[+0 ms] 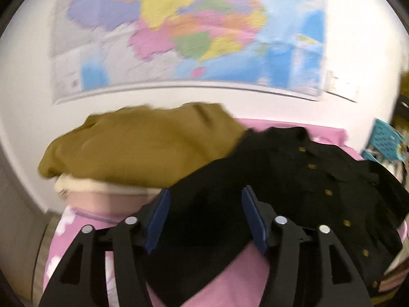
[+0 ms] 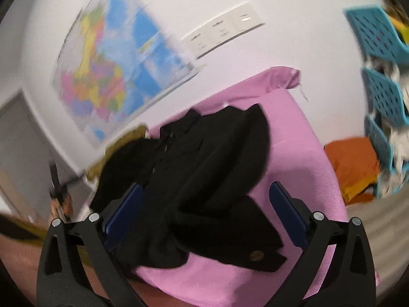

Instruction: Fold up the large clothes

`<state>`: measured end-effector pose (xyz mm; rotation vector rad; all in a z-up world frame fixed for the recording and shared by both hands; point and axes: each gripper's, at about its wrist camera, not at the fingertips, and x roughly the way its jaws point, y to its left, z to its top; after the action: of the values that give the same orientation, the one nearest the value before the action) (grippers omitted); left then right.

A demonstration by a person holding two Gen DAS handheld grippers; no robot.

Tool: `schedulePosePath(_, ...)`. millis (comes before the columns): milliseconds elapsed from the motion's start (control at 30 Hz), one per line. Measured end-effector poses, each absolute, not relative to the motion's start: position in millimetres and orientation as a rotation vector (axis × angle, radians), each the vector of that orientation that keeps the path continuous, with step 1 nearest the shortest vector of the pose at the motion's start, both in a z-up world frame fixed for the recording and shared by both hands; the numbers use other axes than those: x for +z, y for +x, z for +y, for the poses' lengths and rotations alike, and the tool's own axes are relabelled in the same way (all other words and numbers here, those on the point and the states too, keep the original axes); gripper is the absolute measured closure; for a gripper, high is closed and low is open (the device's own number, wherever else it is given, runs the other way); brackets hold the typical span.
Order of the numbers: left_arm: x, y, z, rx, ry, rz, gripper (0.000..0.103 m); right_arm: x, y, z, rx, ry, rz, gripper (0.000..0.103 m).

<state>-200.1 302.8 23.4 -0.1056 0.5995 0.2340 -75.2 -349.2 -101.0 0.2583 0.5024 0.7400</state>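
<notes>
left wrist view: the left hand-held gripper (image 1: 204, 217) has its blue-padded fingers (image 1: 158, 217) spread apart, holding nothing, above a flat part of a black coat (image 1: 294, 179) with a row of small gold buttons (image 1: 328, 192). the coat lies crumpled on a pink bed sheet (image 1: 225, 276); whether the pads touch the fabric cannot be told. behind the coat, towards the wall, sits a stack of folded clothes: an olive-brown garment (image 1: 143, 145) on top, a cream layer (image 1: 84, 185) beneath it and a pale pink layer (image 1: 102, 200) at the bottom. a coloured wall map (image 1: 189, 33) hangs on the white wall above the stack; motion blur hides its lettering. right wrist view: the right hand-held gripper (image 2: 204, 217) is likewise open and empty, its fingers (image 2: 288, 217) standing to either side of the coat (image 2: 204, 168), whose lower corner carries one round metal button (image 2: 255, 256). the pink sheet (image 2: 306, 153) shows bare to the right of the coat. on the wall are the map (image 2: 115, 71) and a white switch panel (image 2: 222, 30). at the right edge stands a blue perforated rack (image 2: 383, 89) with an orange cushion (image 2: 355, 166) beside it.
</notes>
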Motion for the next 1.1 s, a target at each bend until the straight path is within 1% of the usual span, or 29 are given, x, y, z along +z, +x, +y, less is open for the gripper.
schedulePosePath(33,23.2,-194.7,292.3,0.207,-0.091,0.599,0.042,-104.0,-72.4,-338.3,0.724,0.210,0.547,0.010)
schedulePosePath(67,22.6,-191.4,284.0,0.182,-0.083,0.601,0.042,-106.6,-68.7,-331.2,0.714,0.186,0.582,0.017)
schedulePosePath(133,15.3,-180.6,273.5,0.116,-0.079,0.616,0.042,-108.7,-58.9,-318.8,0.738,0.170,0.652,0.071)
schedulePosePath(200,14.0,-169.3,260.4,0.057,-0.074,0.628,0.042,-89.7,-64.2,-315.3,0.737,0.117,0.587,0.088)
schedulePosePath(233,12.9,-168.6,252.0,0.033,-0.070,0.631,0.042,-69.2,-67.7,-313.8,0.736,0.096,0.545,0.090)
schedulePosePath(300,11.4,-159.7,244.9,-0.015,-0.074,0.633,0.042,-35.9,-72.1,-314.1,0.741,0.094,0.478,0.090)
schedulePosePath(333,11.4,-157.9,242.4,-0.038,-0.079,0.628,0.042,-9.8,-74.1,-312.0,0.752,0.082,0.429,0.090)
schedulePosePath(400,13.9,-152.2,237.4,-0.082,-0.097,0.612,0.039,26.0,-75.0,-301.7,0.767,0.043,0.378,0.090)
schedulePosePath(467,16.8,-145.7,232.2,-0.113,-0.109,0.605,0.037,61.7,-71.1,-278.3,0.846,0.015,0.349,0.090)
schedulePosePath(533,20.8,-140.0,228.7,-0.153,-0.123,0.596,0.037,80.8,-63.0,-249.2,0.900,-0.029,0.358,0.090)
schedulePosePath(633,25.8,-134.6,221.4,-0.204,-0.111,0.594,0.036,85.2,-43.4,-186.3,0.965,-0.115,0.439,0.088)
schedulePosePath(733,27.7,-133.2,215.7,-0.236,-0.091,0.587,0.033,61.2,-13.1,-120.9,1.020,-0.168,0.580,0.087)
schedulePosePath(800,26.3,-131.5,213.4,-0.251,-0.095,0.594,0.033,34.7,8.9,-82.5,1.041,-0.179,0.680,0.087)
schedulePosePath(867,22.3,-127.4,209.1,-0.276,-0.100,0.607,0.033,8.4,33.3,-54.4,1.041,-0.132,0.777,0.080)
schedulePosePath(933,16.8,-123.0,203.5,-0.296,-0.103,0.626,0.033,-8.1,49.0,-40.6,1.004,-0.101,0.822,0.050)
schedulePosePath(1033,5.6,-114.0,189.7,-0.350,-0.113,0.674,0.033,-18.7,57.5,-39.4,0.987,-0.061,0.829,0.048)
schedulePosePath(1100,-1.5,-109.2,173.8,-0.400,-0.102,0.700,0.032,-22.0,53.4,-58.5,0.978,-0.025,0.809,0.044)
